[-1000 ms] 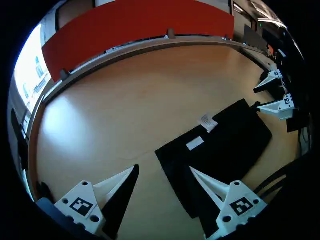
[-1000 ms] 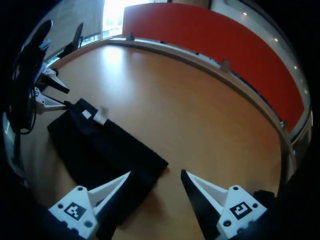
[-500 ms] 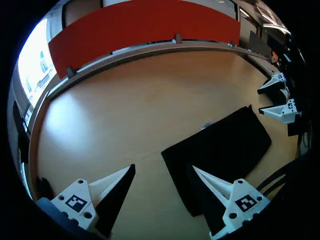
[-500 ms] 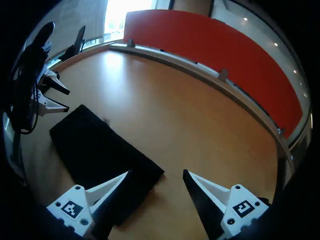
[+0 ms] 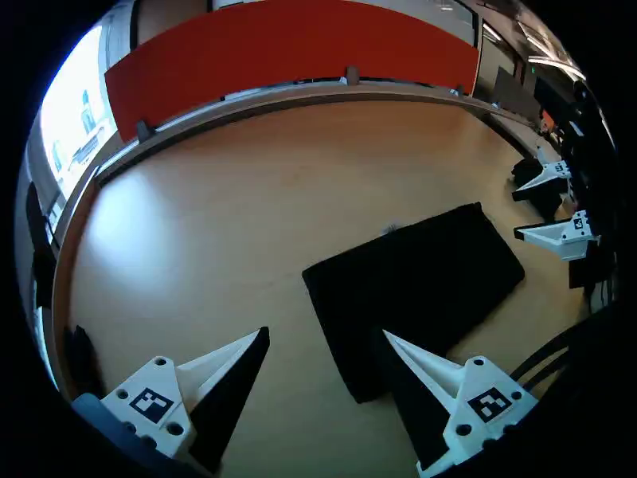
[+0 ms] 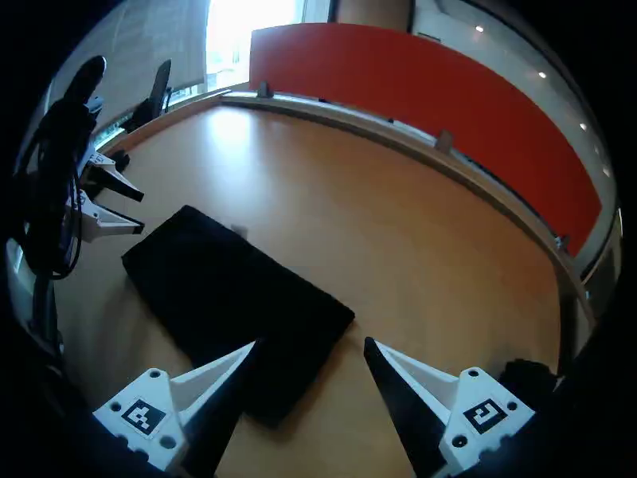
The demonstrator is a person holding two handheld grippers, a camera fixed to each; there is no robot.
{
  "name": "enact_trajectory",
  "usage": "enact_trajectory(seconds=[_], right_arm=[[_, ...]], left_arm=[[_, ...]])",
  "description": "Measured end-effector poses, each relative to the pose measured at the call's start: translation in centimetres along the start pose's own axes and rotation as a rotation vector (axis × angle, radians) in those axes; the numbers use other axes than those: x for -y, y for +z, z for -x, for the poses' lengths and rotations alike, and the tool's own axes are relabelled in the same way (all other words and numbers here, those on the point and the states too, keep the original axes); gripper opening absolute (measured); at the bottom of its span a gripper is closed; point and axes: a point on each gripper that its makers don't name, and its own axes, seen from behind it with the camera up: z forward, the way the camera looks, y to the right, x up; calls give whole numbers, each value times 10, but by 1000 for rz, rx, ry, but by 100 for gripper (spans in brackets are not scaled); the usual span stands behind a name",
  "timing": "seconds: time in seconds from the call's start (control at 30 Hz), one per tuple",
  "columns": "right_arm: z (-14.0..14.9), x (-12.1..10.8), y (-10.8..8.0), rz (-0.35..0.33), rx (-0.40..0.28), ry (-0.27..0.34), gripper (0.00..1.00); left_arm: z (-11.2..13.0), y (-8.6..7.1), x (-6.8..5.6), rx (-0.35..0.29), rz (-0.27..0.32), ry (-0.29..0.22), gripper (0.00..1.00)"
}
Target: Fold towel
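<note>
Left tool (image 5: 324, 332) and right tool (image 6: 311, 342) gape near the seemingly folded towel (image 5: 414, 271).

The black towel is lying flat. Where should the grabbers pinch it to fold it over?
Probably at the short end nearest the left gripper. The black towel lies flat on the wooden table with nothing sticking up to grab. So come in low from that side, slide one finger under a corner of that edge and pinch the cloth there.
</note>
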Motion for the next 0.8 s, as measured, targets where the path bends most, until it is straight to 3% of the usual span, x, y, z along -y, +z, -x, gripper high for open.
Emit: enact_trajectory(seconds=[0.37,0.8], right_arm=[[24,13,-21,4,8,25,96],[28,18,-23,-12,8,24,96]], left_arm=[[26,-16,-14,12,6,-31,94],[27,-21,-10,3,-15,-52,94]])
